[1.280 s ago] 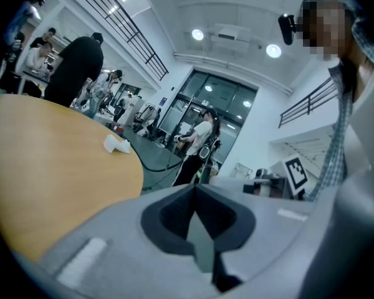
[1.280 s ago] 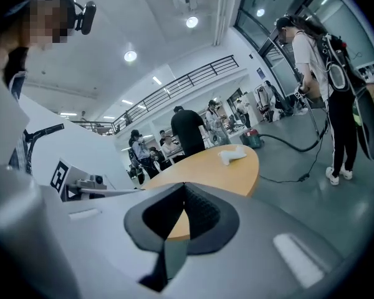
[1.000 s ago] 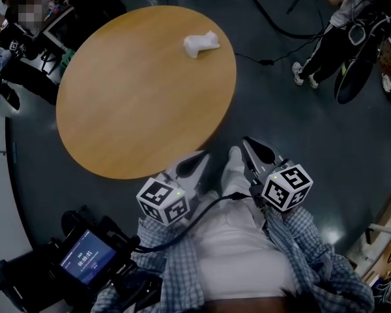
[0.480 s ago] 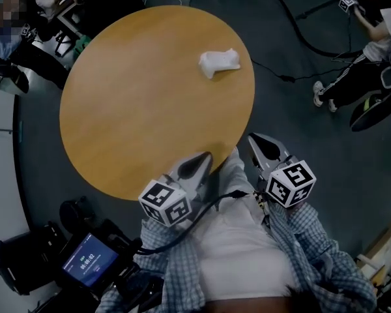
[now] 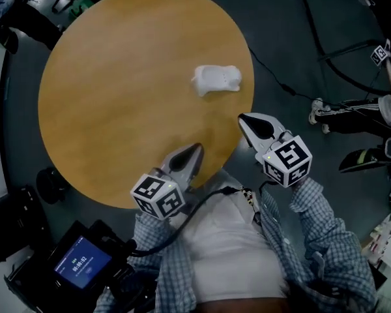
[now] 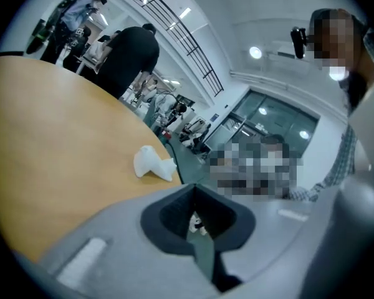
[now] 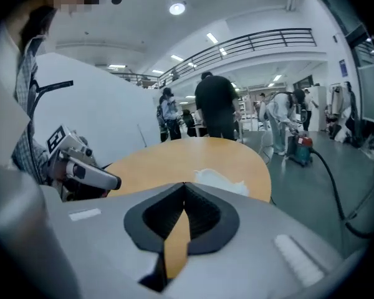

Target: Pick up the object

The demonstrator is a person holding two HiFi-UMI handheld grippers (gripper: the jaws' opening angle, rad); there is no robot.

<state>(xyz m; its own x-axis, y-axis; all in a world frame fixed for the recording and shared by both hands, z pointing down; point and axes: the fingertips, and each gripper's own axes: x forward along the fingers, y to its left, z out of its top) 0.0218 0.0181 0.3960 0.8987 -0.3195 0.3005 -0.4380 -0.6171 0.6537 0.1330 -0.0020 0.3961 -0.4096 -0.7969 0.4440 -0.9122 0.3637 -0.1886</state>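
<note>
White object (image 5: 216, 79) lies on the far right part of the wooden table (image 5: 117, 96), near its edge and well apart from both tools. Your left gripper (image 5: 195, 149) and right gripper (image 5: 243, 118) both have the jaws pressed together, with nothing between them. If you reach like this, the closed tips can only push the object, maybe off that edge

Head view was dim and underexposed, floor (image 5: 274, 18) dark. Both gripper views were brighter, lit by ceiling lights (image 7: 177, 8); strong fisheye bending, black vignetted corners, close foreground soft.
</note>
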